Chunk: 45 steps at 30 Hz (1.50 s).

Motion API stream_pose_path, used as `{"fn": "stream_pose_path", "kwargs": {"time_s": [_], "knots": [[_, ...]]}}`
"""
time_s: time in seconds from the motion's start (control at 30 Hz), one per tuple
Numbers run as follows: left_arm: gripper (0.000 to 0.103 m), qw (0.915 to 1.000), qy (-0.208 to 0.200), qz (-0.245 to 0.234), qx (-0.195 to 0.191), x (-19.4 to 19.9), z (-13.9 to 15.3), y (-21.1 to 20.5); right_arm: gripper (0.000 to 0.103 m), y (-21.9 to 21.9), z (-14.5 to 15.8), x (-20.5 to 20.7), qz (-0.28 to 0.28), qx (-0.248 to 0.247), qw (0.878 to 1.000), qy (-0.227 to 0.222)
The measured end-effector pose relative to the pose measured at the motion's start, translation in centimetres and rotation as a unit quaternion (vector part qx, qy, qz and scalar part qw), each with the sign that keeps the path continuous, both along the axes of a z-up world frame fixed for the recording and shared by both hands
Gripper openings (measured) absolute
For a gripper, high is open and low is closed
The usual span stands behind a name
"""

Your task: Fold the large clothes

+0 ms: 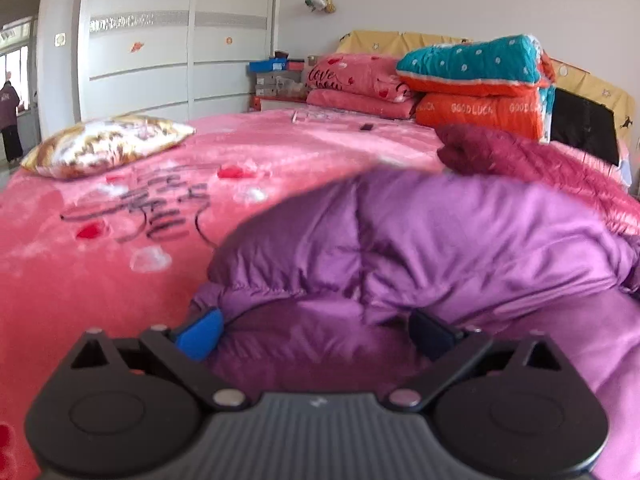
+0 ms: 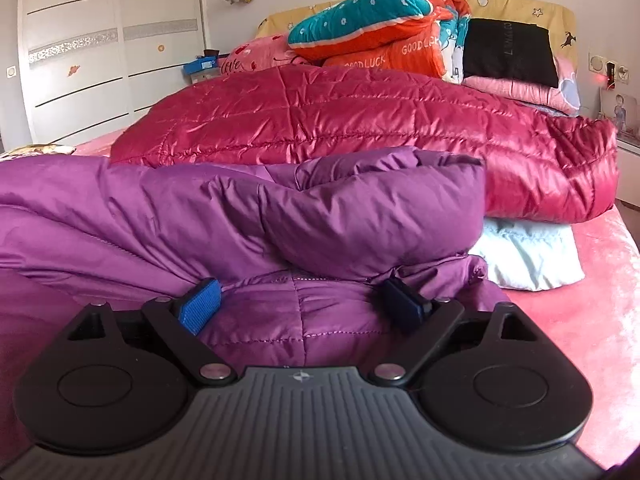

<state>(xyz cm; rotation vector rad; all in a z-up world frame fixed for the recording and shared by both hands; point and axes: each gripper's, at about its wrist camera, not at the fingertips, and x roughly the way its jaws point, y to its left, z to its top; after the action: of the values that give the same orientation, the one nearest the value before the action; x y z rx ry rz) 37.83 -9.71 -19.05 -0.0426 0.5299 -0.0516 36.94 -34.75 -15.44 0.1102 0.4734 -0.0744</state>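
Observation:
A puffy purple jacket (image 1: 460,232) lies on the pink bedspread (image 1: 100,260), with one part folded back over the rest. My left gripper (image 1: 316,334) is open, its jaws spread wide at the near edge of that fold. The blue pad (image 1: 200,336) is at the fold's left end and the dark pad (image 1: 432,332) is tucked under its rim. In the right wrist view the same purple jacket (image 2: 200,208) fills the foreground. My right gripper (image 2: 298,304) is also open and wide, its fingertips just under the folded roll with quilted fabric between them.
A shiny crimson quilted coat (image 2: 340,120) lies behind the purple one, with a pale blue garment (image 2: 528,256) beside it. Folded quilts (image 2: 380,32) and a black bag (image 2: 508,52) stand at the headboard. A patterned pillow (image 1: 108,144) lies at the far left. A person (image 1: 10,120) stands by the doorway.

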Motion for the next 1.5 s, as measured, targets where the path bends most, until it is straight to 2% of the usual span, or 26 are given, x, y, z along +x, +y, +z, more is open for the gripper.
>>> {"fn": "stream_pose_path", "kwargs": {"time_s": [0.07,0.17,0.27,0.4,0.53,0.63,0.9,1.03,1.17,1.27,1.4,1.5], "knots": [[0.098,0.9994,-0.024,-0.018,-0.017,-0.8,2.0,-0.4,0.103,-0.2,1.1,-1.5,-0.003,0.0,1.0,-0.013],[0.1,0.9979,-0.033,-0.049,-0.027,-0.4,4.2,-2.3,0.103,0.3,3.2,-4.2,-0.011,0.007,0.998,-0.059],[0.1,0.9968,-0.037,-0.067,-0.02,0.9,4.7,-4.5,0.103,1.7,5.4,-3.9,0.023,0.014,0.997,-0.07],[0.102,0.9973,-0.033,-0.066,0.003,3.4,3.9,-6.7,0.103,4.8,6.6,-1.9,0.073,-0.011,0.995,-0.071],[0.102,0.9977,-0.017,-0.059,0.027,5.6,2.3,-7.6,0.103,7.4,5.6,0.8,0.101,-0.035,0.994,-0.037],[0.102,0.9979,0.001,-0.058,0.029,6.4,0.9,-7.6,0.103,8.8,4.0,2.5,0.104,-0.054,0.993,-0.007],[0.103,0.9978,0.021,-0.054,0.032,7.8,-1.4,-7.9,0.103,9.4,1.6,6.1,0.101,-0.046,0.993,0.047],[0.103,0.9968,0.025,-0.053,0.054,7.8,-2.0,-8.5,0.103,10.2,1.0,6.5,0.097,-0.062,0.992,0.058],[0.102,0.9965,0.041,-0.056,0.047,6.8,-1.2,-8.2,0.103,9.4,1.0,6.7,0.102,-0.052,0.992,0.051],[0.102,0.9968,0.034,-0.061,0.039,4.4,0.3,-7.6,0.103,7.4,2.4,4.0,0.096,-0.031,0.994,0.031],[0.102,0.9975,0.029,-0.058,0.028,0.2,2.1,-7.2,0.103,5.6,4.9,-1.9,0.059,0.02,0.998,-0.014],[0.102,0.9976,0.033,-0.052,0.031,-3.2,2.9,-7.3,0.103,4.8,5.4,-5.9,0.031,0.049,0.998,-0.01]]}}
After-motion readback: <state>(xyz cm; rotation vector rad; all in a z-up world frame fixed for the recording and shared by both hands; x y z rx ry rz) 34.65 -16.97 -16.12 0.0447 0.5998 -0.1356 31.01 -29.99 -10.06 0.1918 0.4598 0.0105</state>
